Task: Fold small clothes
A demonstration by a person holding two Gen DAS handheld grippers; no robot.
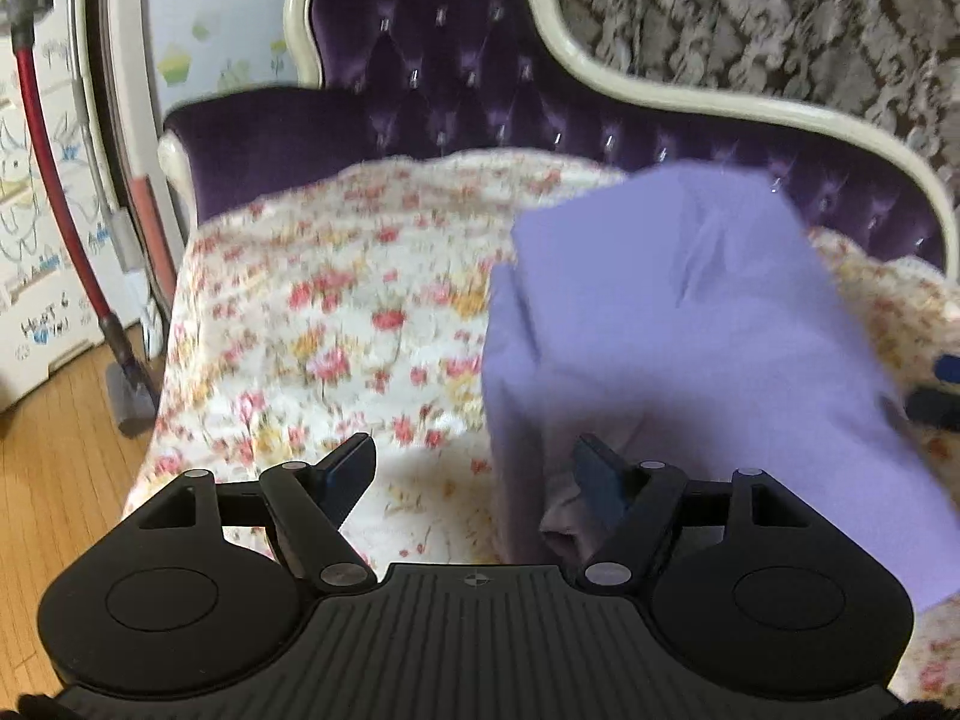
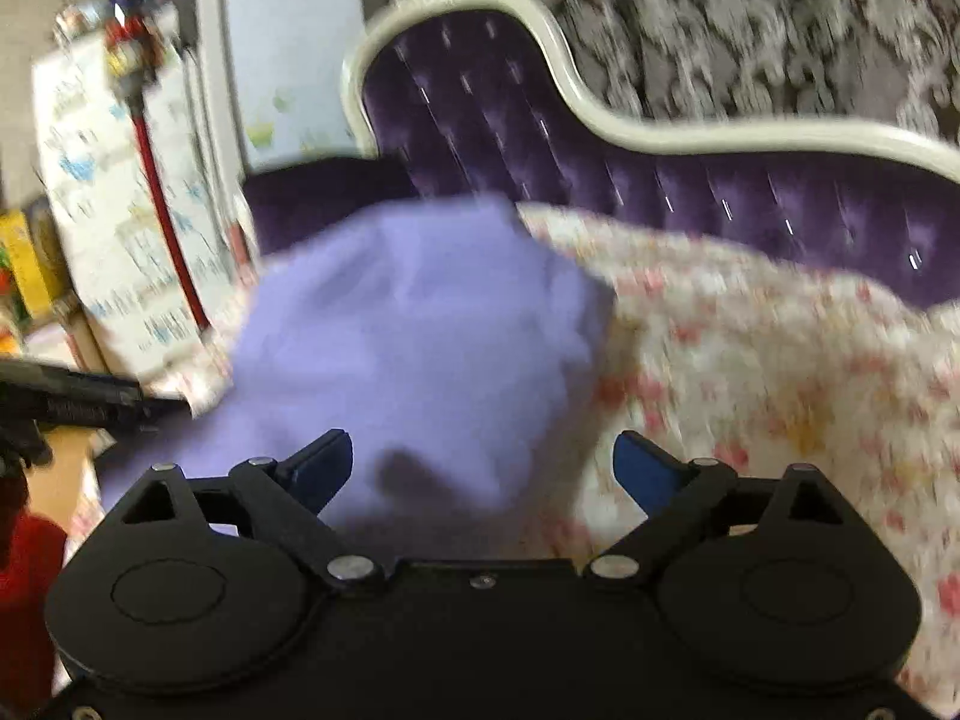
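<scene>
A small lavender garment (image 1: 678, 324) lies in a loose bundle on the flowered cover (image 1: 336, 312) of a purple sofa. My left gripper (image 1: 477, 459) is open, just above the near left edge of the garment; its right finger lies over the cloth. In the right wrist view the garment (image 2: 420, 336) fills the middle left, blurred. My right gripper (image 2: 483, 456) is open over its near right edge, holding nothing. The other gripper (image 2: 72, 399) shows at the left edge, and the right gripper's tips (image 1: 942, 390) show at the right edge of the left wrist view.
The purple tufted sofa back with a cream frame (image 1: 456, 72) rises behind the cover. A red stick vacuum (image 1: 66, 204) and a white printed cabinet (image 1: 30, 228) stand at the left on the wood floor (image 1: 54, 480). A patterned curtain (image 1: 780, 12) hangs behind.
</scene>
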